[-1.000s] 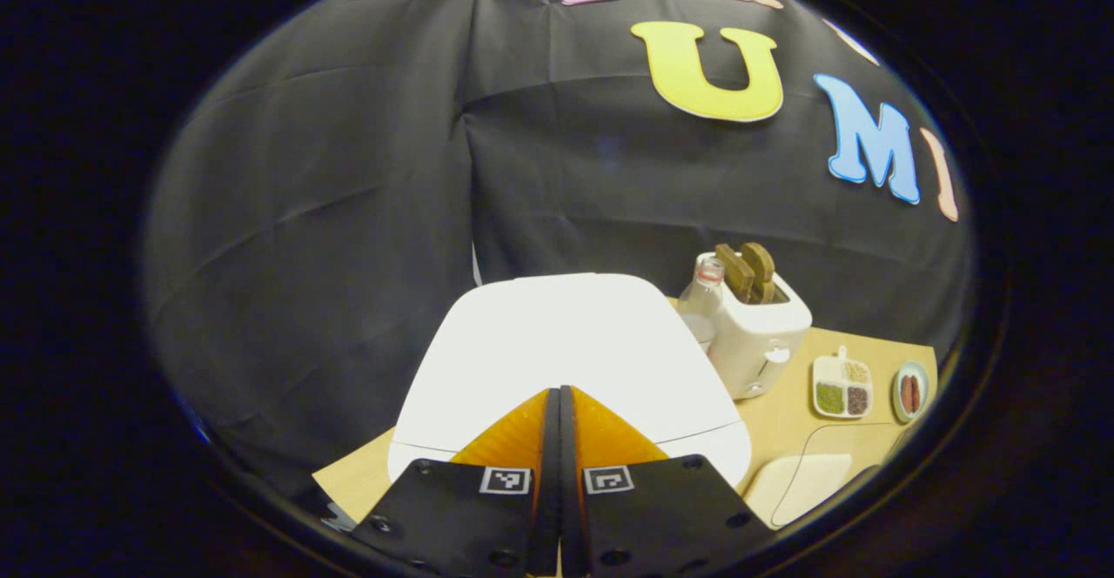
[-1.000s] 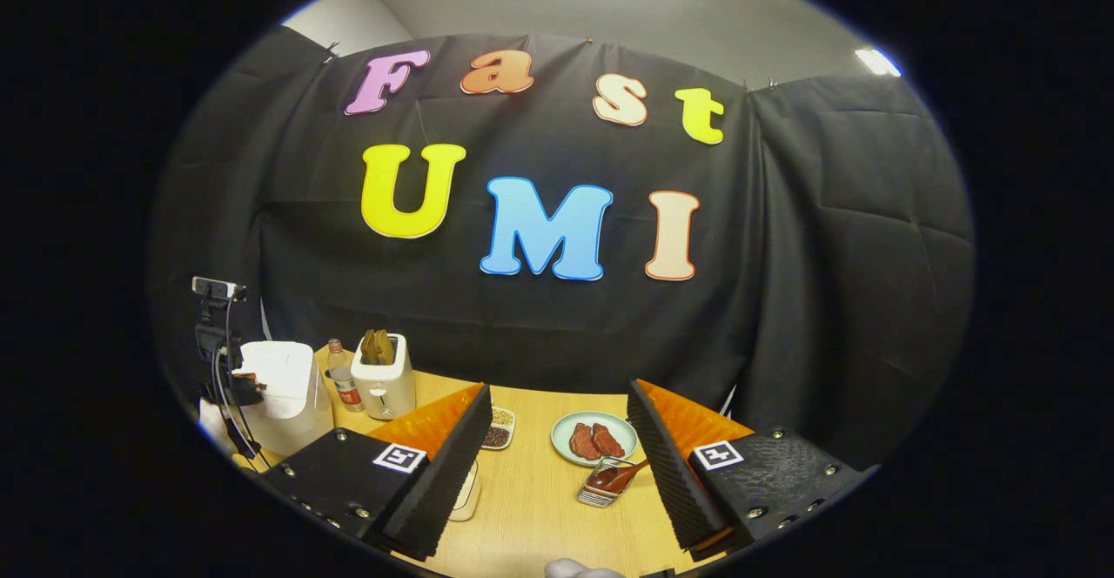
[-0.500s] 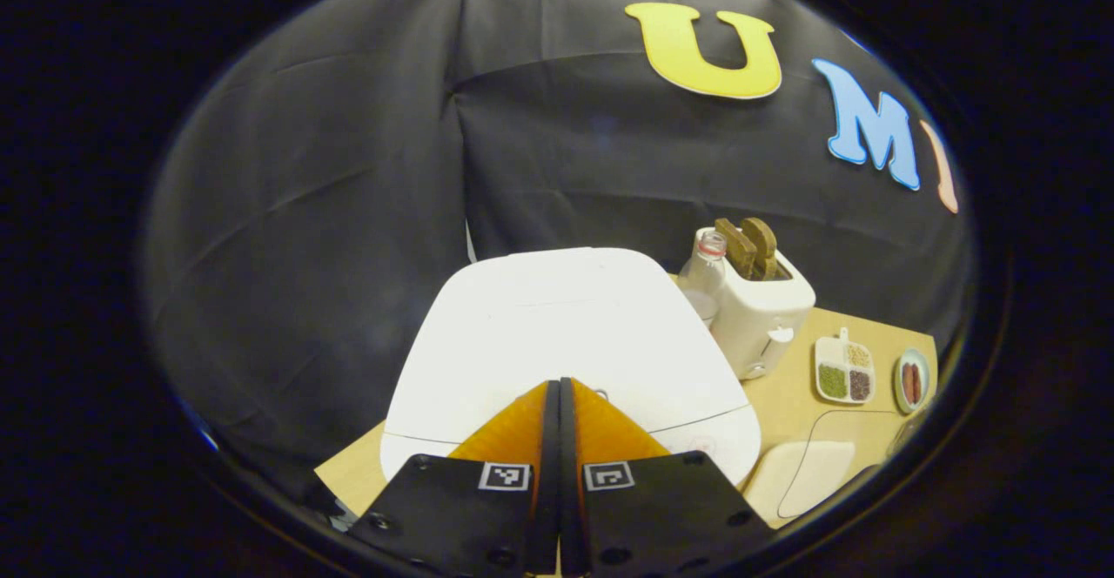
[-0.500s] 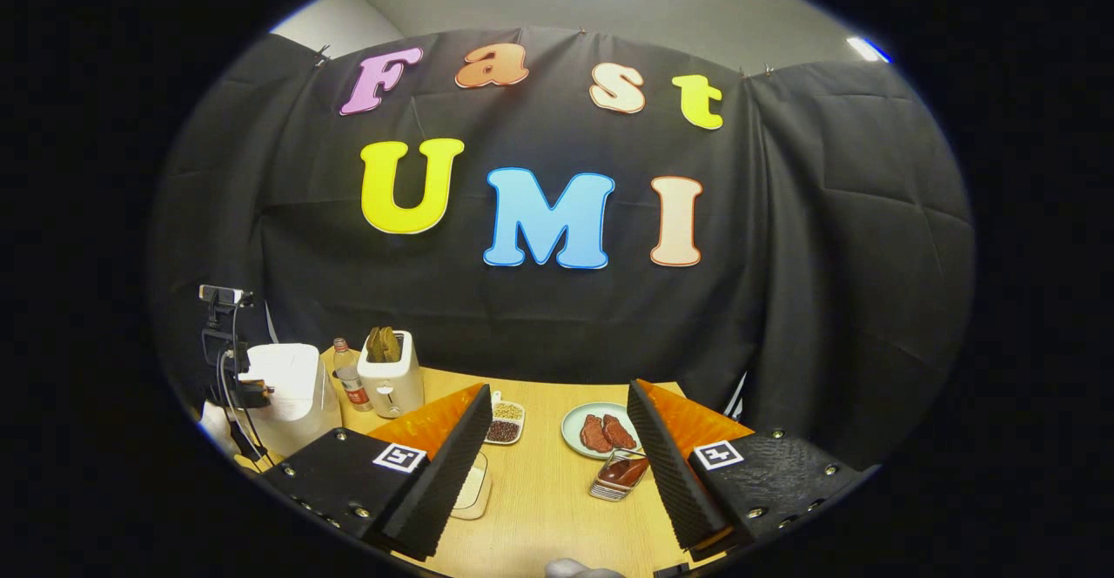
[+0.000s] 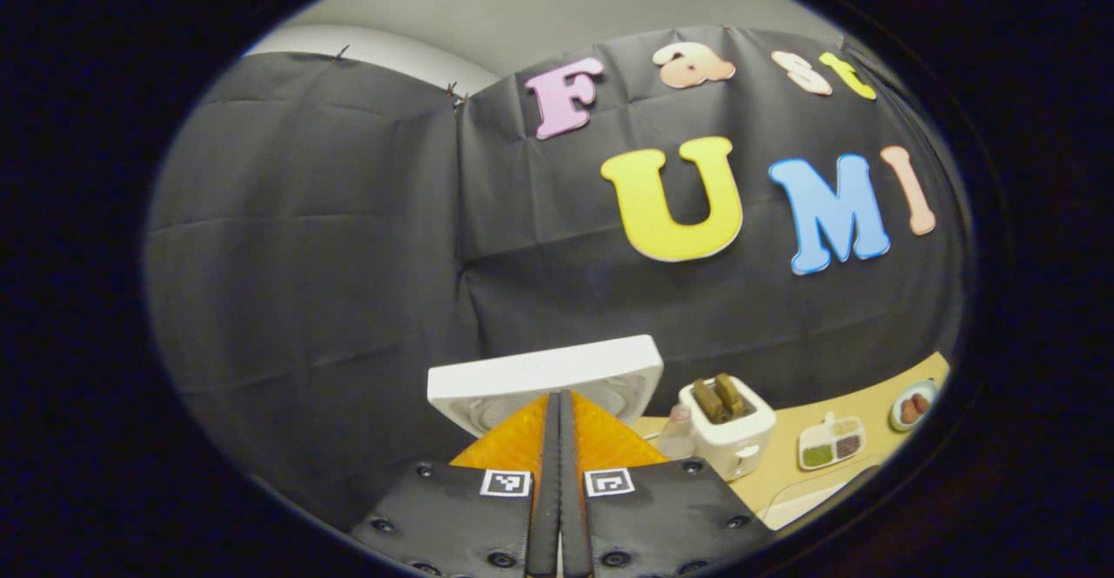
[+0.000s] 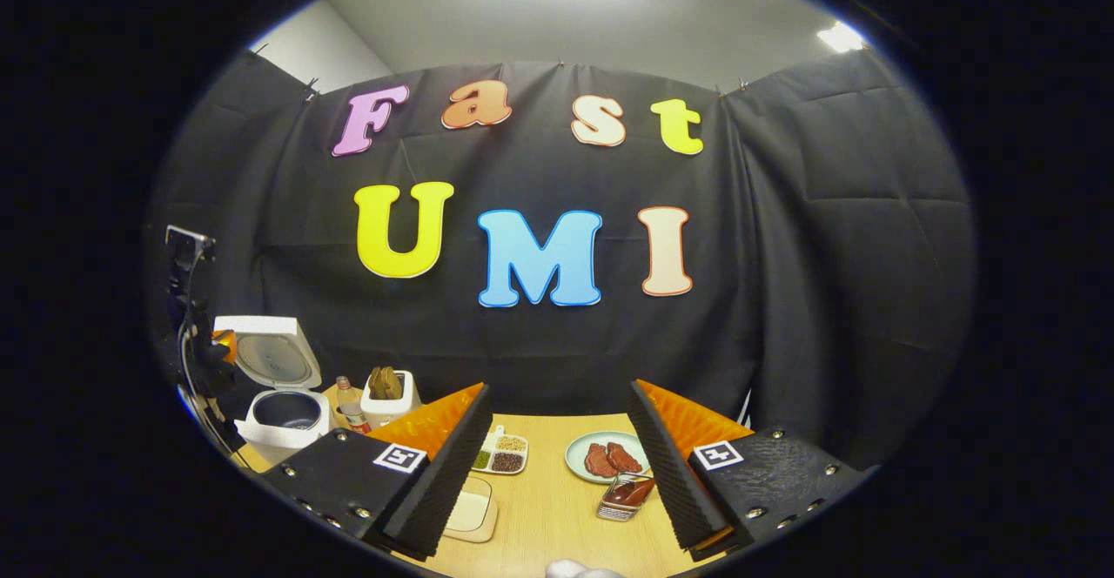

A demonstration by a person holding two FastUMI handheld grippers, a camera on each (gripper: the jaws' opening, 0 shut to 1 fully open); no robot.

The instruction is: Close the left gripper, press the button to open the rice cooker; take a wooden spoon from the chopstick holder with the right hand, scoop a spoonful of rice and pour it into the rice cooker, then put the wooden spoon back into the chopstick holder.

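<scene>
The rice cooker (image 6: 277, 404) stands at the far left corner of the table (image 6: 557, 508) with its lid (image 6: 270, 353) raised upright and the dark inner pot exposed, so the button step is judged complete. In the left gripper view the underside of the lid (image 5: 546, 379) is seen just beyond the left claw (image 5: 560, 439), whose two fingers are pressed together with nothing between them. The right claw (image 6: 557, 439) is held spread wide and empty above the near edge of the table.

The step in hand is judged to be the fetching of the wooden spoon. A small metal holder (image 6: 623, 498) near the table's middle carries a reddish-brown object — probably the spoon, though this cannot be confirmed at this size. The following is advised:

- The right claw should be lowered along the line of the handle, with the fingers kept apart until the handle lies between them.
- The handle should be clamped high up (away from the bowl), so that scooping is not obstructed.
- The spoon should be drawn out along its own axis — a sideways pull could tip the light holder.
- The left claw should be kept clear of the open lid.

Nearby, a toaster (image 6: 385, 399), a bottle (image 6: 350, 406), a divided dish (image 6: 496, 456) and a plate (image 6: 609, 456) occupy the far side.
</scene>
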